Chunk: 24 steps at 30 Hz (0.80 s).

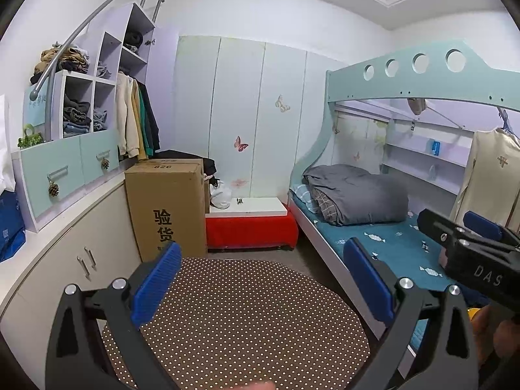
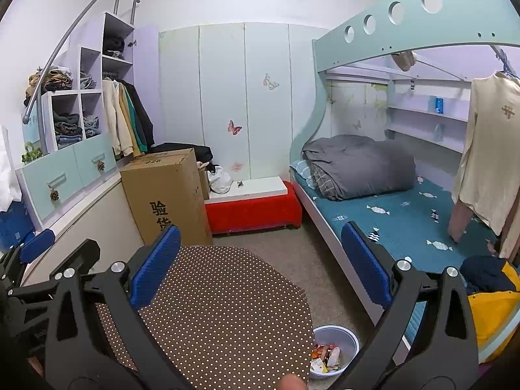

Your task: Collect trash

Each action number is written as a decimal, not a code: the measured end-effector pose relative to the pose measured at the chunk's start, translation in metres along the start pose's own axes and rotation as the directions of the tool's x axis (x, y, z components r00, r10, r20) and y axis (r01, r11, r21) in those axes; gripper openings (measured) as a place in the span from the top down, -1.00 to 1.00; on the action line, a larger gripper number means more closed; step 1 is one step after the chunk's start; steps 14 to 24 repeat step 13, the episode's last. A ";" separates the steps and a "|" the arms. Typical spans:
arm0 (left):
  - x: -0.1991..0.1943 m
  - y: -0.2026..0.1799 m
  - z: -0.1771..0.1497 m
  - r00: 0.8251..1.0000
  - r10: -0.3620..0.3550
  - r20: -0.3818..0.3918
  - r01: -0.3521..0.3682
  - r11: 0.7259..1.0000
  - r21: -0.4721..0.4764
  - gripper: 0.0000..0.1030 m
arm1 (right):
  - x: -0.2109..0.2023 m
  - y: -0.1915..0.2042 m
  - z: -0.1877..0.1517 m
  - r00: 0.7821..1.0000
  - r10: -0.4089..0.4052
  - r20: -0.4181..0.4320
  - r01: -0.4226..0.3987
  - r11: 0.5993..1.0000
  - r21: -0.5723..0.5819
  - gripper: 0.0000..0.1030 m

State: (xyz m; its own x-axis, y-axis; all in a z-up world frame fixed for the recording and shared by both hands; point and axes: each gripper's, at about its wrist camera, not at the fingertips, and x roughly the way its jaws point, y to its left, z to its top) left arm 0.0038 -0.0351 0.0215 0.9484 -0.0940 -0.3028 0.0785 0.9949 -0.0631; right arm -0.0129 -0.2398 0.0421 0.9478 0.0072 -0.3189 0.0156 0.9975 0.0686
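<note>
Both tongs hang above the dotted tabletop [image 2: 224, 312], and each is spread wide with nothing between its blue pads. The left tongs [image 1: 261, 287] point across the tabletop toward the red bench [image 1: 252, 227]; the right tongs [image 2: 260, 271] sit beside them, seen from the left wrist as a black body [image 1: 471, 250] at the right edge, over the bed [image 1: 383, 243].

The trash lies in a pale bowl [image 2: 334, 336] on the floor, just beside the tabletop's right edge and between it and the bed frame. Wrappers [image 2: 325, 354] fill its bottom. Beyond the tabletop stands a cardboard box [image 2: 165, 195], left of the bench. A yellow bag [image 2: 497, 315] rests on the bed, right of the bowl.
</note>
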 end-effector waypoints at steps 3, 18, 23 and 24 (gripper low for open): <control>-0.002 -0.001 0.000 1.000 0.003 0.009 -0.003 1.000 0.001 -0.90 | 0.000 0.001 0.000 1.000 0.001 0.000 -0.001 1.000 0.000 -0.88; 0.000 -0.001 -0.001 1.000 0.027 -0.004 -0.027 1.000 -0.002 -0.90 | 0.001 0.007 0.000 1.000 0.005 -0.001 -0.005 1.000 -0.001 -0.88; 0.000 -0.001 -0.001 1.000 0.027 -0.004 -0.027 1.000 -0.002 -0.90 | 0.001 0.007 0.000 1.000 0.005 -0.001 -0.005 1.000 -0.001 -0.88; 0.000 -0.001 -0.001 1.000 0.027 -0.004 -0.027 1.000 -0.002 -0.90 | 0.001 0.007 0.000 1.000 0.005 -0.001 -0.005 1.000 -0.001 -0.88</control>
